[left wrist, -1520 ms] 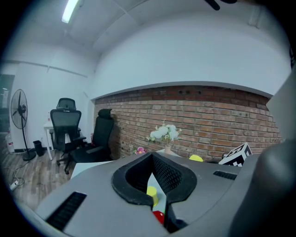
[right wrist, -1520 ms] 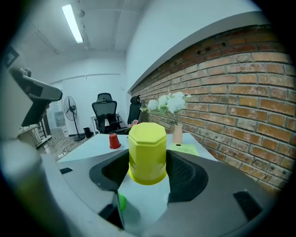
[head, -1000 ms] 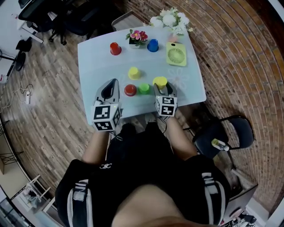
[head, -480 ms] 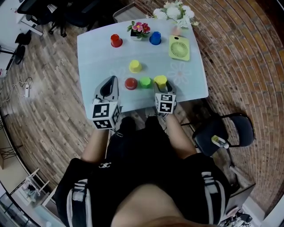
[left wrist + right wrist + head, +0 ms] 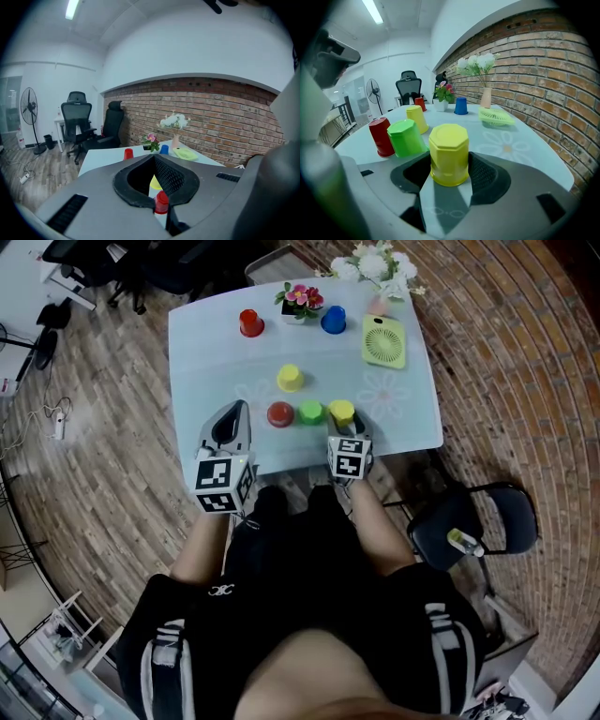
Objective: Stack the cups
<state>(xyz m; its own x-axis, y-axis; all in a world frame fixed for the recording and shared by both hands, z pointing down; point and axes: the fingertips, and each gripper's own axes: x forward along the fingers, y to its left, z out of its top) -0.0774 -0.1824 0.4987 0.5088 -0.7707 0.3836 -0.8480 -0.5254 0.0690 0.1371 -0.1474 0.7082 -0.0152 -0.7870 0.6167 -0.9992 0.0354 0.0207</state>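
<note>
The person is reaching both forearms forward over the near edge of the desk [image 5: 202,352], a marker cube riding on top of each tool. The left tongs [image 5: 239,409] are pointing away from the body and slightly downward over the near left part of the desk. They are staying clenched tip to tip and are carrying nothing, with the cups well beyond them. The right tongs [image 5: 342,424] are tilting down more steeply at the near right part of the desk. They are grasping an upside-down yellow cup [image 5: 341,411], one pad pressing on each side. Its rim is appearing to rest on the desk surface in the right gripper view.

Six cups are standing on the desk, all upside down where the views show them clearly:
- **Yellow:** two, the gripped one and a second yellow cup [image 5: 290,378] standing farther in, near the middle.
- **Red:** two, a near red cup [image 5: 280,413] and a far red cup [image 5: 250,322].
- **Green:** one green cup [image 5: 310,412], sitting between the near red cup and the gripped yellow one and forming a row with them.
- **Blue:** one blue cup [image 5: 333,320] at the far side.

One pot of pink flowers [image 5: 301,299] is sitting between the far red cup and the blue cup.
</note>
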